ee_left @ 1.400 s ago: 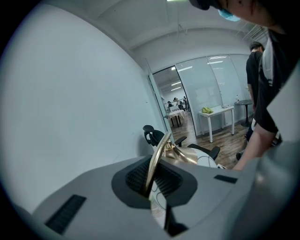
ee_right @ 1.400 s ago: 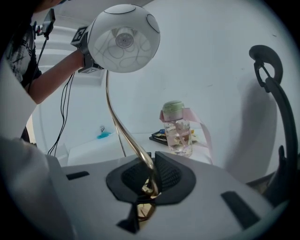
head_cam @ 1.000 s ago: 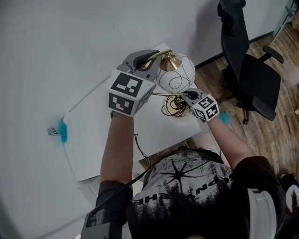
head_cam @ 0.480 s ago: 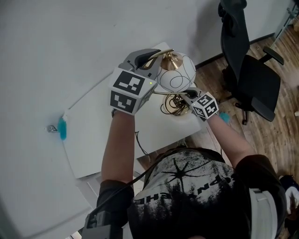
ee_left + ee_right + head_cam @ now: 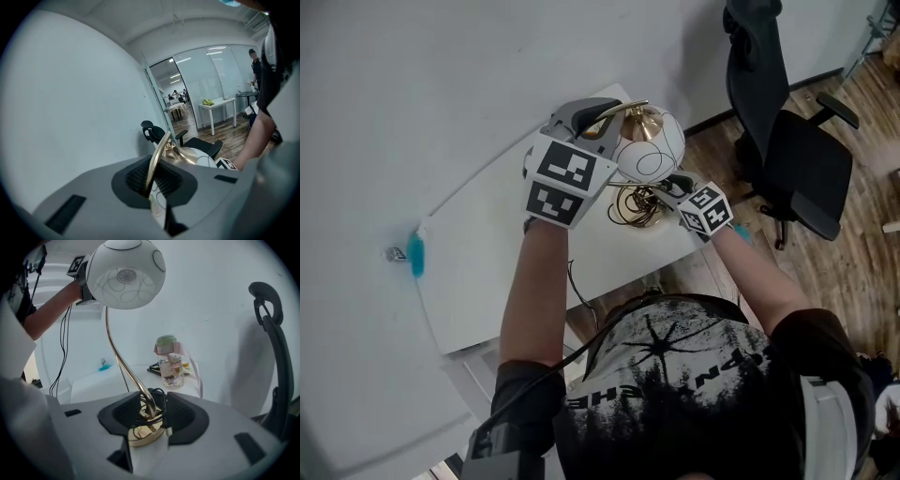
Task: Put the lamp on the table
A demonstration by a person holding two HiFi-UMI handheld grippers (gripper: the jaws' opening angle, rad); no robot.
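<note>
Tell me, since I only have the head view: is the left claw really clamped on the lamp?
Observer: Yes. The left gripper view shows the left claw shut on the gold stem, near the shade.
Operator: And the right claw?
Observer: The right claw is opening; the stem's foot and coiled cord stand between its jaws, above the round base.
Operator: Anything else nearby?
Observer: A clear bottle with a green lid stands on the table.
</note>
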